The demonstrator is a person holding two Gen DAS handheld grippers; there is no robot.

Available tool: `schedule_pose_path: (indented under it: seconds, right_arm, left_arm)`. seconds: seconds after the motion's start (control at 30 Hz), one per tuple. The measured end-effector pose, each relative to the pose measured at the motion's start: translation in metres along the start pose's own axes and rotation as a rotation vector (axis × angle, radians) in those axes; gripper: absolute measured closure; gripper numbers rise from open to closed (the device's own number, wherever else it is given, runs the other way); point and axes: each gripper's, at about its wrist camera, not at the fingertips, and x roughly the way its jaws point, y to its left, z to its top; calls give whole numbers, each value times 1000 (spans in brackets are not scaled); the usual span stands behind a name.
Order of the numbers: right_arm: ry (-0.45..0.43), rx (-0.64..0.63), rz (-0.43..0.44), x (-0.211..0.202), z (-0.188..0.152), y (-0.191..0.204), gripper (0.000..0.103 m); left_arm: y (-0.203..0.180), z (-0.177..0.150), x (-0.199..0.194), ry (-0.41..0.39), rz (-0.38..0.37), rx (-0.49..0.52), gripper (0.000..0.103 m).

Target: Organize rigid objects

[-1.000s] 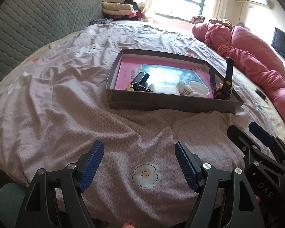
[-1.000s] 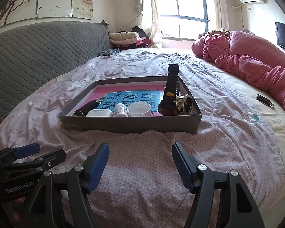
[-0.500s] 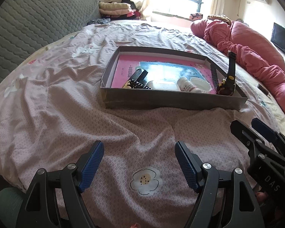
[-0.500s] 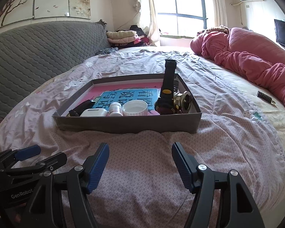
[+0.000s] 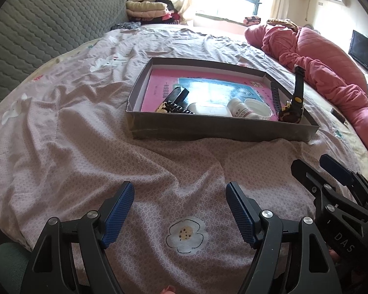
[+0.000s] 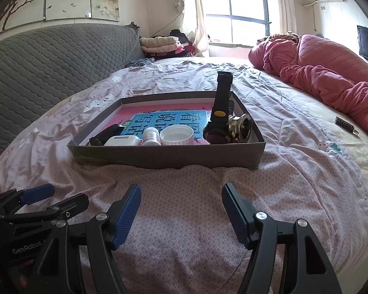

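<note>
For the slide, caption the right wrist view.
Open right gripper hovers over the bedspread before a box of small items.

Bare bedspread (image 6: 184, 186) lies before the box (image 6: 169, 155), whose front wall fences crowded contents.

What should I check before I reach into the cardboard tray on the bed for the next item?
1. Left gripper open and holding nothing: ok.
2. Right gripper open and holding nothing: ok.
3. Path across the bedspread to the tray free of objects: ok.
4. Watch stable: not ok, its strap stands up above the tray's rim and could tip if brushed.
5. Room around the white bottle: not ok, it sits tight between the white case and the white lid.
6. Small dark object on the bed near the pink quilt, outside the tray: cannot tell what it is.
</note>
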Motion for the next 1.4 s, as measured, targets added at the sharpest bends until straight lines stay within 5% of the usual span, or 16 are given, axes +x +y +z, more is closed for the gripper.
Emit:
schedule_pose_path:
  seconds: [1.4]
  right_arm:
    - [3,-1,-13,-1,0,1,35]
  left_arm:
    - [2,0,-1,2,21,17,25]
